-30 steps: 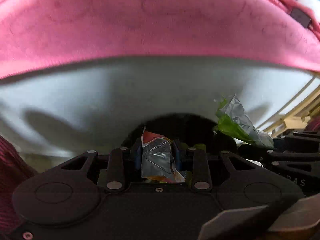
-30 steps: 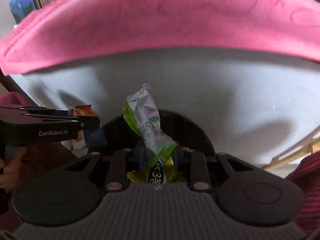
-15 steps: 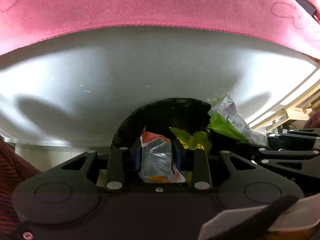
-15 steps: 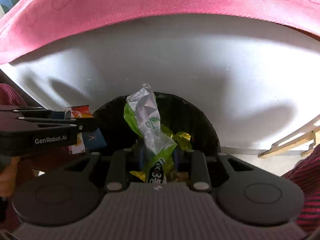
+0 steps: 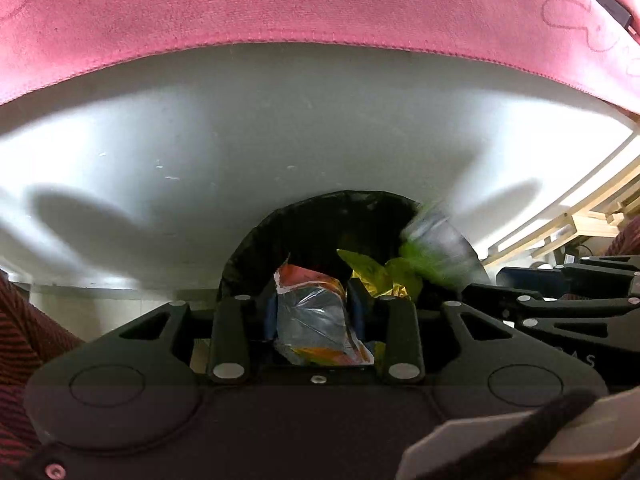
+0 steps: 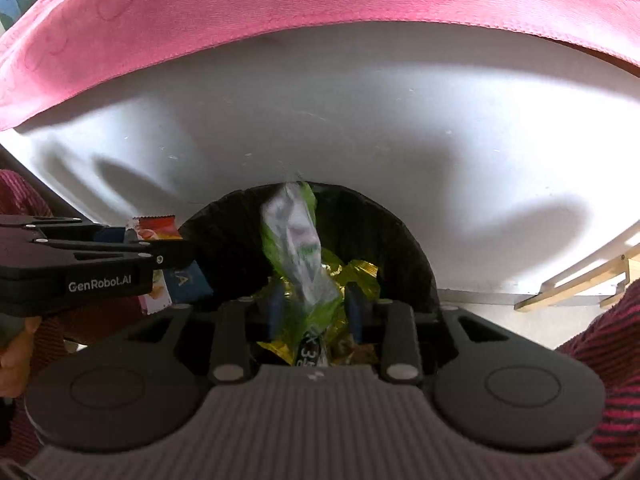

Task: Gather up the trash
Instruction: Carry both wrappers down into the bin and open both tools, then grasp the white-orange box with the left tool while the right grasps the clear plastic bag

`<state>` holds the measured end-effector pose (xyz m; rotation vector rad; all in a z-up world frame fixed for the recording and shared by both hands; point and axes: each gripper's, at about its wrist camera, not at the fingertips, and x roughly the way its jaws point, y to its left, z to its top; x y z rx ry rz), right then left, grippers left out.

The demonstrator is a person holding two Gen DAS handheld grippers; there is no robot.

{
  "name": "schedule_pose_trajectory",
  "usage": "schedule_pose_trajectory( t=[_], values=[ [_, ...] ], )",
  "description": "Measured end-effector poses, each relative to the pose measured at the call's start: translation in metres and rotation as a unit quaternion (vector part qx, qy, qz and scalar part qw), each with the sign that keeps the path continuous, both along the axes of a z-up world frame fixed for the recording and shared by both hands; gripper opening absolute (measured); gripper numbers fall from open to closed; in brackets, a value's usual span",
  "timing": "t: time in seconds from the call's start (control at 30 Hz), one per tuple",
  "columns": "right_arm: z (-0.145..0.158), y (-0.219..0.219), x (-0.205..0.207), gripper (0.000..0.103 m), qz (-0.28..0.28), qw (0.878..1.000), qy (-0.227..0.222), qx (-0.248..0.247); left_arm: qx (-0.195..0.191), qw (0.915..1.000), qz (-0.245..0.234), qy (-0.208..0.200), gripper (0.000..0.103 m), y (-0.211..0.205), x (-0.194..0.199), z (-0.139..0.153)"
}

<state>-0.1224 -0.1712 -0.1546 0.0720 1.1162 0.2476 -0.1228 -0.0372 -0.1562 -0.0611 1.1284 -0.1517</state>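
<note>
**Dropping wrappers into the black bin**

The right tongs (image 6: 314,312) are opening, pads clear of the blurred green wrapper (image 6: 298,252) slipping between them at frame centre, over the black-lined bin (image 6: 232,240); hold steady until it falls clear. The left tongs (image 5: 316,312), opening too, pads touching the orange-and-silver wrapper (image 5: 316,316) low in the frame's centre; keep them above the bin mouth, widen fully, avoid the rim.

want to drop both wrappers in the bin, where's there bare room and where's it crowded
Free: the dark back of the bin, behind the yellow wrappers. Crowded: the near part, where the green wrapper sits between the opening right tongs, and the orange wrapper in the left tongs.
</note>
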Motion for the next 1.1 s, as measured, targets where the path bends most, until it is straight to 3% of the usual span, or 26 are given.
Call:
schedule_pose_trajectory(
  t=[0.1, 0.23, 0.4, 0.53, 0.67, 0.87, 1.1],
  values=[
    [0.000, 0.000, 0.000, 0.065, 0.002, 1.000, -0.002, 0.002, -0.001, 1.0000, 0.001, -0.002, 0.043, -0.001, -0.001, 0.001],
    [0.002, -0.002, 0.000, 0.069, 0.004, 1.000, -0.007, 0.000, 0.000, 0.9999, 0.005, -0.010, 0.055, -0.001, 0.000, 0.006],
    [0.015, -0.004, -0.002, 0.073, 0.009, 1.000, -0.028, -0.001, 0.006, 0.9993, 0.008, -0.035, 0.060, 0.001, -0.002, 0.025],
    [0.041, -0.006, -0.005, 0.077, 0.026, 0.997, -0.065, 0.017, -0.013, 0.9967, 0.019, -0.077, 0.059, 0.007, -0.008, 0.060],
    [0.074, -0.007, -0.009, 0.082, 0.045, 0.992, -0.115, 0.025, -0.039, 0.9895, 0.010, -0.139, 0.059, 0.012, -0.017, 0.101],
    [0.128, -0.019, -0.003, 0.087, 0.054, 0.978, -0.198, 0.034, -0.043, 0.9763, 0.019, -0.211, 0.067, 0.027, -0.013, 0.153],
    [0.163, -0.032, 0.032, 0.088, 0.032, 0.961, -0.275, -0.005, -0.002, 0.9593, 0.045, -0.279, 0.077, 0.044, 0.029, 0.188]
  ],
)
